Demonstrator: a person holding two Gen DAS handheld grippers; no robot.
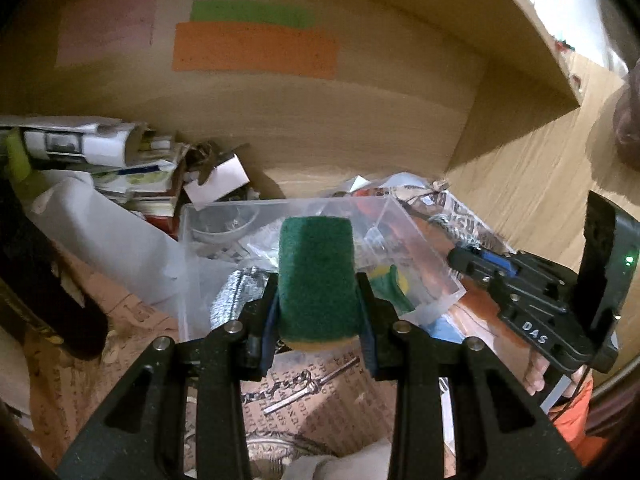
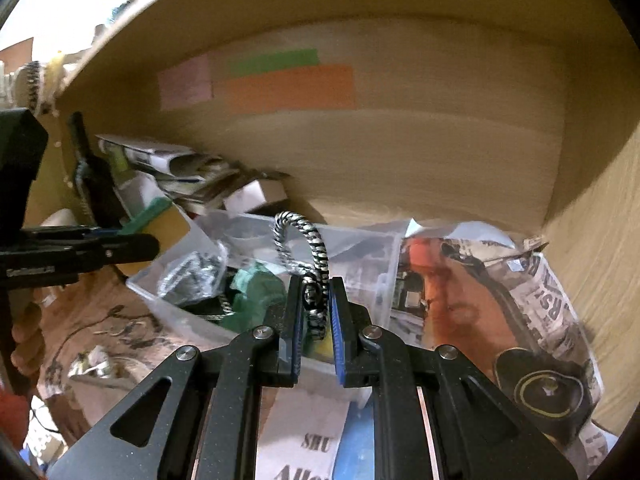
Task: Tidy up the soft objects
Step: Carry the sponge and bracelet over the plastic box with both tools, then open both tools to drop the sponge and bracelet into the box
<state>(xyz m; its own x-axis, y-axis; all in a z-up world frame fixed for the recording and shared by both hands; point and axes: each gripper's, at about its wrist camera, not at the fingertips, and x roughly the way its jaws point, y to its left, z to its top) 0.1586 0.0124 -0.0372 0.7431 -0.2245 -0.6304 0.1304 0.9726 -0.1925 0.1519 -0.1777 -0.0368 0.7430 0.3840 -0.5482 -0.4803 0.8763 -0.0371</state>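
Note:
My left gripper (image 1: 318, 300) is shut on a green-topped yellow sponge (image 1: 316, 280) and holds it over a clear plastic bin (image 1: 404, 216) inside a wooden cupboard. My right gripper (image 2: 315, 300) is shut on a black-and-white braided rope (image 2: 308, 248), whose loop sticks up above the fingers, over the same bin (image 2: 360, 240). The bin holds a green cloth (image 2: 252, 292), a bagged rope (image 2: 192, 276) and a glass bowl (image 1: 224, 224). The right gripper shows in the left wrist view (image 1: 464, 260) at the right; the left gripper and its sponge show in the right wrist view (image 2: 140, 248) at the left.
Rolled papers and boxes (image 1: 120, 160) are piled at the back left. Crumpled newspaper (image 2: 480, 300) lies right of the bin. Printed paper (image 1: 312, 396) lines the shelf floor. The cupboard's back wall (image 1: 256, 48) carries coloured paper strips. A wooden side wall (image 2: 600, 220) stands at the right.

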